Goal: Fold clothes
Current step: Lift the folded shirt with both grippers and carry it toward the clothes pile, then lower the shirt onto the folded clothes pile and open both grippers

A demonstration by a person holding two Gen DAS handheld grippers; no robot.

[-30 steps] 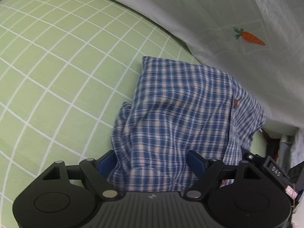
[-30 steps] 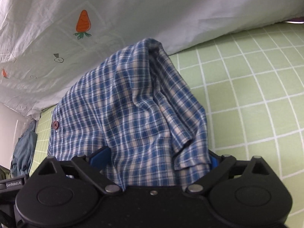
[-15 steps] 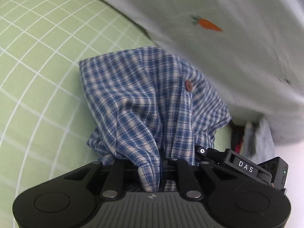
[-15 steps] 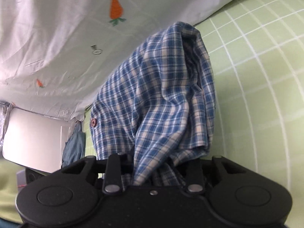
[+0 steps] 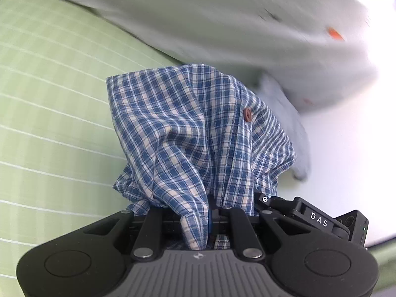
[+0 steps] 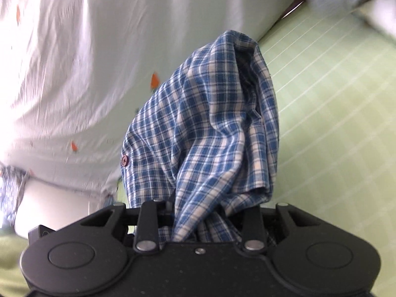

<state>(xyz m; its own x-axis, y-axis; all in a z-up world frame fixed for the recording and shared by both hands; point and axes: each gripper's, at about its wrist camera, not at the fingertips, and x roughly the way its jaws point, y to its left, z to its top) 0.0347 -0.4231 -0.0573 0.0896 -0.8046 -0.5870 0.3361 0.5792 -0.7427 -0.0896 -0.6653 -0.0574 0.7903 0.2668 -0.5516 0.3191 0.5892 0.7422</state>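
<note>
A blue and white plaid shirt (image 5: 193,128) hangs bunched from my left gripper (image 5: 210,212), which is shut on a fold of its cloth. A brown button (image 5: 247,114) shows on the shirt's right side. In the right wrist view the same plaid shirt (image 6: 210,128) drapes up and away from my right gripper (image 6: 195,225), also shut on its fabric, with a dark red button (image 6: 124,160) at its left edge. The cloth hides both pairs of fingertips. The shirt is lifted above the green checked sheet (image 5: 49,123).
A white duvet with small carrot prints (image 5: 247,24) lies bunched behind the shirt, seen too as the duvet (image 6: 61,61) in the right wrist view. Green checked sheet (image 6: 334,136) spreads to the right. The other gripper's black body marked DAS (image 5: 319,219) sits close at lower right.
One second ago both grippers stood open around the shirt lying on the bed. Both have since shut on the cloth and lifted it; the views have swung and blurred.
</note>
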